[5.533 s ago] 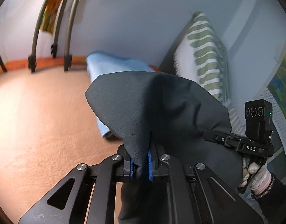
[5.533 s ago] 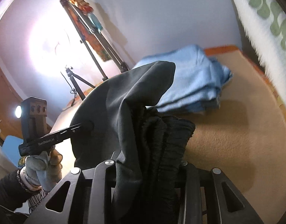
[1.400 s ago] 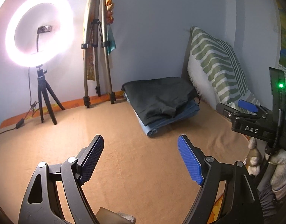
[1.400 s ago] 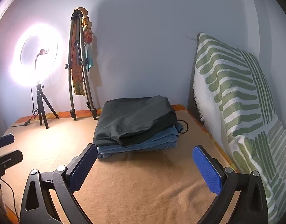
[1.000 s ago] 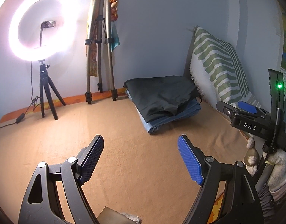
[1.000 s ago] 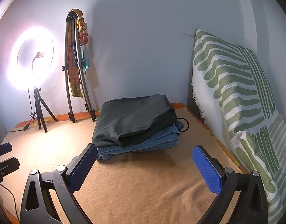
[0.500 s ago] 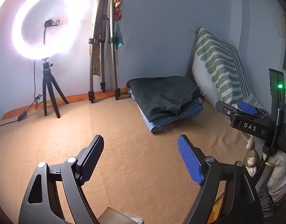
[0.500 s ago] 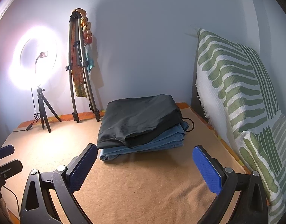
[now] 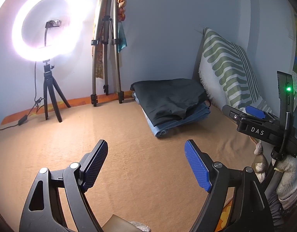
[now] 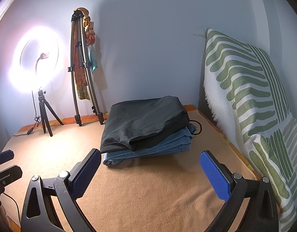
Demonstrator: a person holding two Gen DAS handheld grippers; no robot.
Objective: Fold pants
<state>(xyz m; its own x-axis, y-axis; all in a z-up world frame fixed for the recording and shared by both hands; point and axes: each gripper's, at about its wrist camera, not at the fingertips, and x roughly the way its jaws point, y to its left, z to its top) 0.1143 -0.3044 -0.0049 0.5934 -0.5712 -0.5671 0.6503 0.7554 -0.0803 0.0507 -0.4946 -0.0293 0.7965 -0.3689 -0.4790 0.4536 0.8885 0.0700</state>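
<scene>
While the tan blanket (image 10: 148, 199) spreads over the whole surface underneath, the green-and-white patterned pillow (image 10: 251, 104) leans upright along its right side against the wall. Towards the far end of the blanket, close to the pillow, lie the black pants (image 10: 144, 123), folded into a flat, roughly rectangular packet with smooth matte fabric, a rounded fold along the near edge and a thin black drawstring loop poking out on the right. They rest squarely on top of folded blue jeans (image 10: 154, 148), whose layered edges show beneath and in front of them; the two make one neat stack, seen also from the left wrist (image 9: 167, 98). To the left, a folded brown tripod (image 10: 82, 73) with patterned cloth hung on it stands against the wall, and beside it a lit ring light (image 10: 34, 61) sits on a small black tripod. Neither claw holds anything: the left claw (image 9: 146, 164) is spread wide over bare blanket, and the right claw (image 10: 150, 174) is likewise spread, well short of the stack. From the left wrist view, the right claw's body carries the white letters "DAS" (image 9: 257, 131), gripped by a hand in a pale glove (image 9: 286, 176).
</scene>
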